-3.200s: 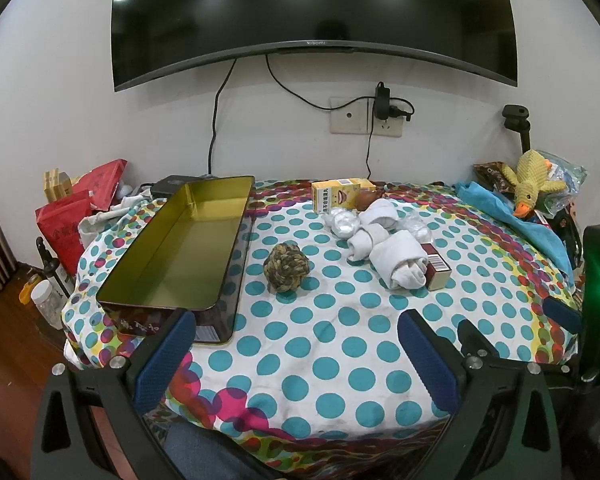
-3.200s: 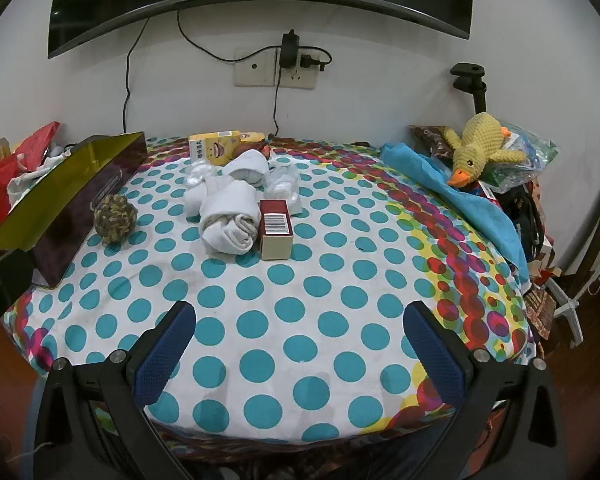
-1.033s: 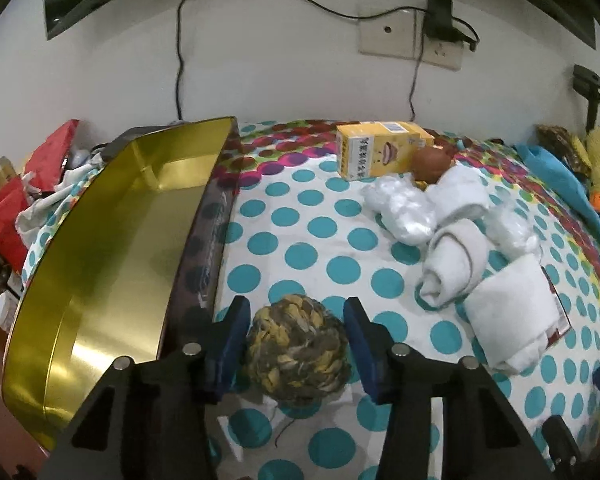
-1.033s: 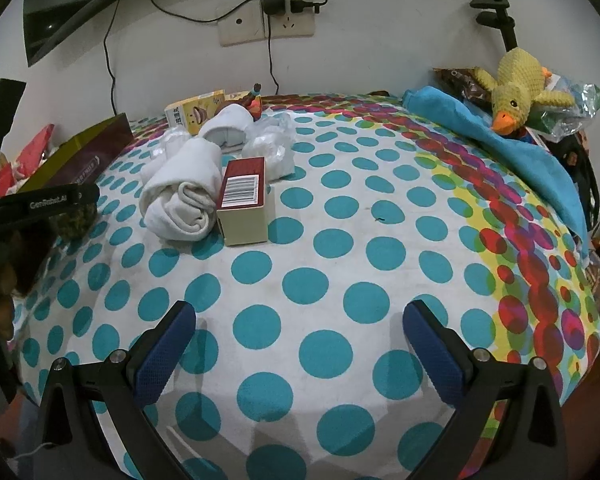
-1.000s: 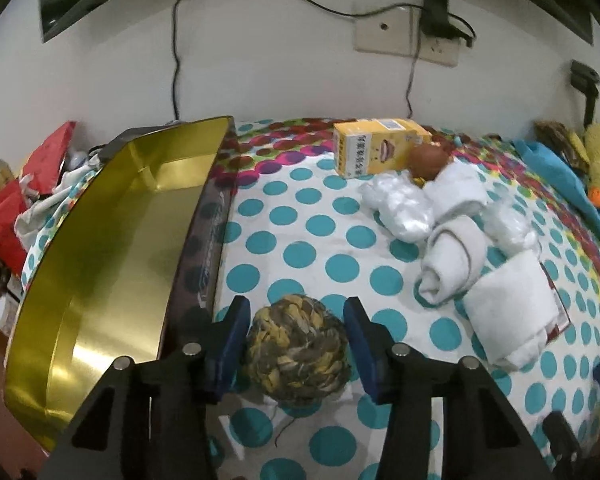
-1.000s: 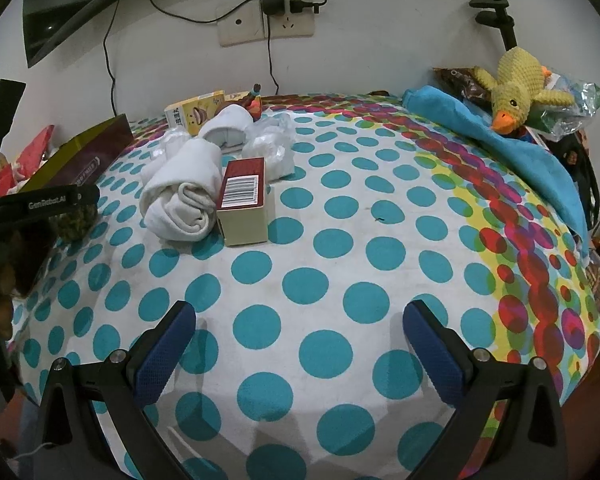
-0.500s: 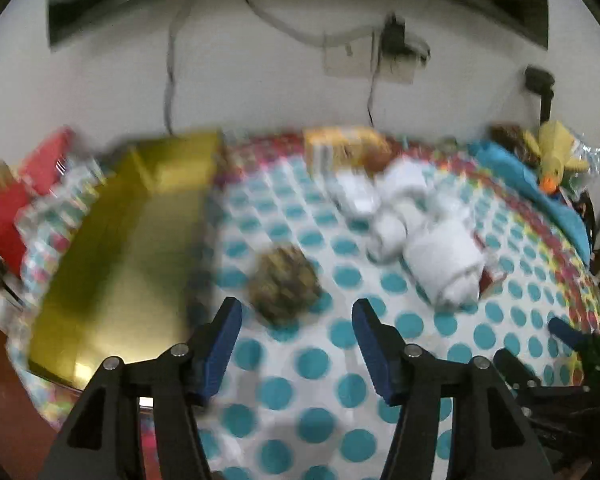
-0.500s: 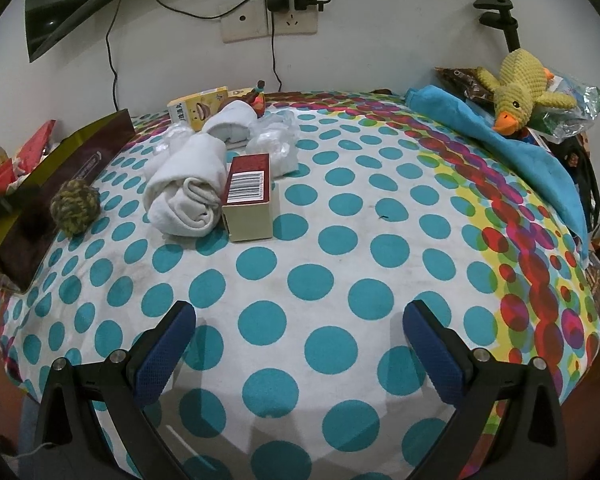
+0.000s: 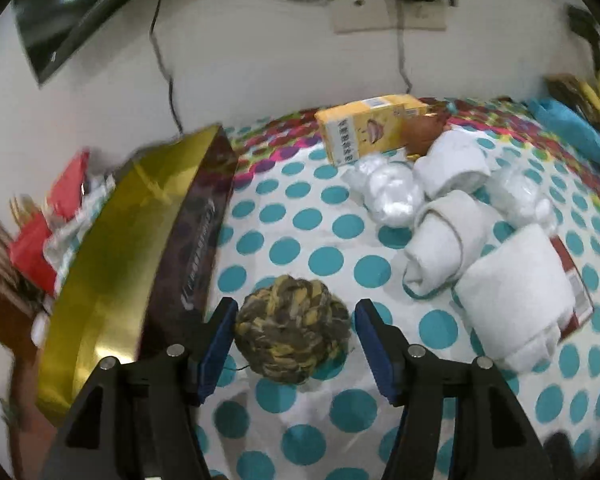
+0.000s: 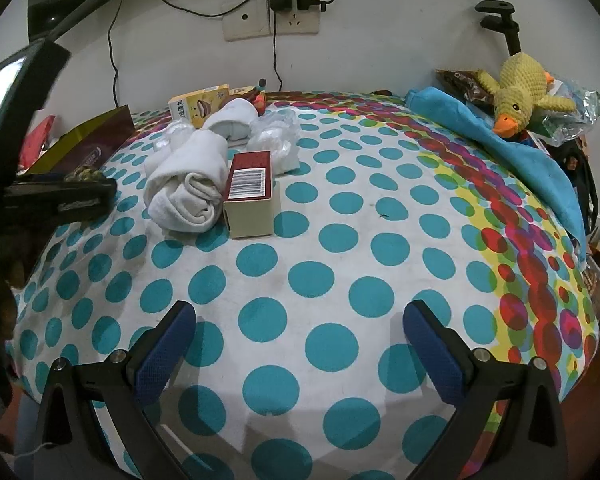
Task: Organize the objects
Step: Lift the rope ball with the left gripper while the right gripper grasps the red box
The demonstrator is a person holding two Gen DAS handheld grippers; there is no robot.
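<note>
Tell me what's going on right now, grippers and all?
Left gripper jaws opening, rope ball between them, unclamped. Right gripper open, empty. Gold tin close beside ball; nothing blocking.

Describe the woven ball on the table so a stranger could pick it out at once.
Find the long gold tin at the left edge of the polka-dot table. Just right of its dark side wall sits the rope ball. It alone is round and braided in olive, yellow and grey; its neighbours are white towel rolls.
</note>
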